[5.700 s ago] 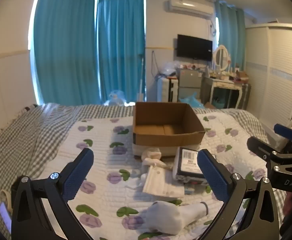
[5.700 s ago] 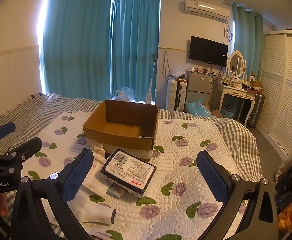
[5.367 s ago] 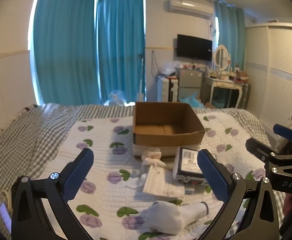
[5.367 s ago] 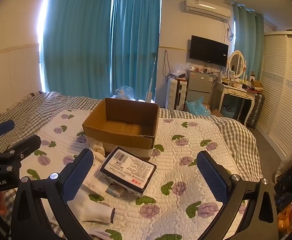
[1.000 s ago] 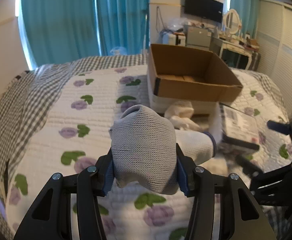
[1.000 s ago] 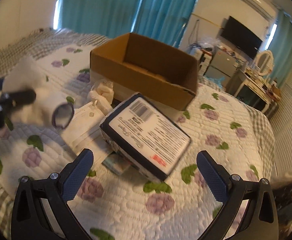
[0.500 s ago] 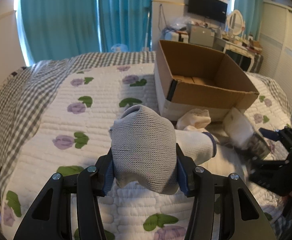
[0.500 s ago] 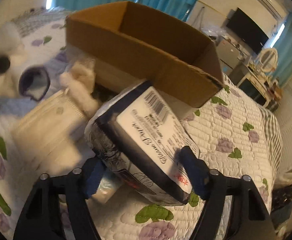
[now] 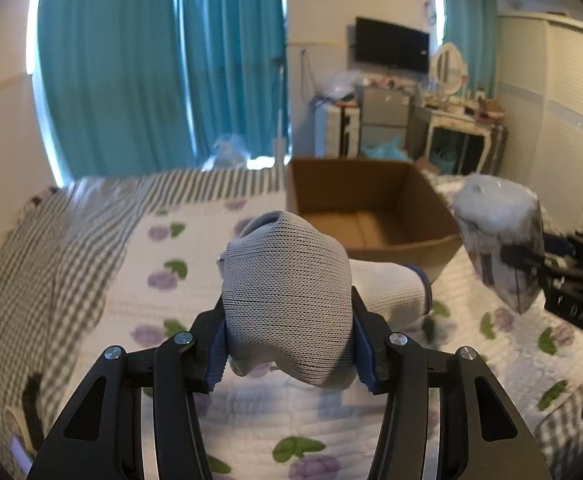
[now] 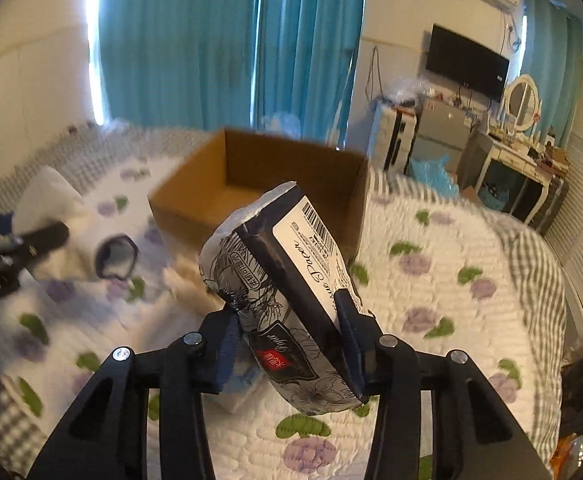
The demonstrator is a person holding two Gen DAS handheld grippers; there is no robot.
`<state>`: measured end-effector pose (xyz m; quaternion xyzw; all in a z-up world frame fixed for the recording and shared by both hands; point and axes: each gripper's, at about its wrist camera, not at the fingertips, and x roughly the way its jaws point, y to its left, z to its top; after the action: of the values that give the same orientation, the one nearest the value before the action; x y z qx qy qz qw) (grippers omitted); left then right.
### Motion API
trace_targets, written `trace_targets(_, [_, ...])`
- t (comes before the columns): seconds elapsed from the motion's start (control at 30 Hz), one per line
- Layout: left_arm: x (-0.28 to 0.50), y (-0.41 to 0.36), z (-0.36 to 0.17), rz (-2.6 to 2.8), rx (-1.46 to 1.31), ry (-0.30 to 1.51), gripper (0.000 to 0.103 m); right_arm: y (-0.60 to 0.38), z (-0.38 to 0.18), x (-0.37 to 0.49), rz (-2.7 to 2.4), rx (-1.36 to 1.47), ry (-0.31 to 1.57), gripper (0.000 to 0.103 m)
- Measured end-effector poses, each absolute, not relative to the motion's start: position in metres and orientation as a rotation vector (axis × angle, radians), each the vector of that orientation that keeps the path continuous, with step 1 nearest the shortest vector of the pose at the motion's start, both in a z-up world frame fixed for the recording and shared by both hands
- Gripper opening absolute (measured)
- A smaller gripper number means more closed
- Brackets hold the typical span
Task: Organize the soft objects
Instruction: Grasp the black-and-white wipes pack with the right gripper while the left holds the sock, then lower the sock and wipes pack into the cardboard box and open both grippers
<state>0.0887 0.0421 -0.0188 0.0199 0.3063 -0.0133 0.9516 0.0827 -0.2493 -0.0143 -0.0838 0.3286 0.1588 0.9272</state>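
My left gripper (image 9: 289, 350) is shut on a grey-white knit sock (image 9: 287, 292) and holds it above the bed, short of the open cardboard box (image 9: 365, 208). The sock's blue-edged cuff points right. My right gripper (image 10: 291, 338) is shut on a black-and-white tissue pack (image 10: 287, 280) with a barcode label, lifted and tilted in front of the same box (image 10: 259, 184). The pack shows blurred at the right of the left wrist view (image 9: 497, 236). The sock shows at the left of the right wrist view (image 10: 75, 232).
The box stands on a white quilt with purple flowers (image 9: 171, 280) over a grey checked sheet (image 9: 31, 272). A cream soft item (image 10: 189, 284) and a pale blue packet (image 10: 243, 384) lie on the quilt below the pack. Teal curtains, a dresser and a wardrobe stand beyond the bed.
My right gripper has closed on the tissue pack and lifted it off the quilt toward the box. My left gripper has raised the sock higher and nearer the box.
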Motion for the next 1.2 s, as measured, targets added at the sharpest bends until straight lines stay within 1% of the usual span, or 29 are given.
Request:
trace_targets(0.17, [0.097, 0.031, 0.007, -0.051, 0.060, 0.580, 0.050, -0.259, 0.039, 0.076, 0.353, -0.140, 0.581, 0.043])
trace_targets(0.3, [0.122, 0.020, 0.023, -0.058, 0.087, 0.538, 0.050, -0.260, 0.070, 0.082, 0.372, -0.117, 0.539, 0.043])
trace_targets(0.53, [0.192, 0.008, 0.016, -0.056, 0.083, 0.566, 0.050, -0.252, 0.104, 0.131, 0.408, -0.057, 0.504, 0.043])
trace_targets(0.7, [0.248, 0.002, -0.006, -0.062, 0.083, 0.608, 0.050, -0.242, 0.096, 0.179, 0.425, -0.033, 0.542, 0.043])
trace_targets(0.97, [0.293, -0.006, -0.047, -0.079, 0.123, 0.666, 0.052, -0.230, 0.031, 0.269, 0.430, 0.025, 0.705, 0.043])
trace_targets(1.07, [0.298, -0.008, -0.053, -0.087, 0.116, 0.688, 0.057, -0.228, 0.010, 0.285, 0.431, 0.028, 0.740, 0.044])
trace_targets(1.1, [0.299, -0.008, -0.053, -0.092, 0.111, 0.691, 0.058, -0.229, 0.004, 0.289, 0.435, 0.040, 0.746, 0.046])
trace_targets(1.2, [0.297, -0.012, -0.049, -0.077, 0.110, 0.686, 0.068, -0.236, -0.005, 0.294, 0.451, 0.058, 0.758, 0.052])
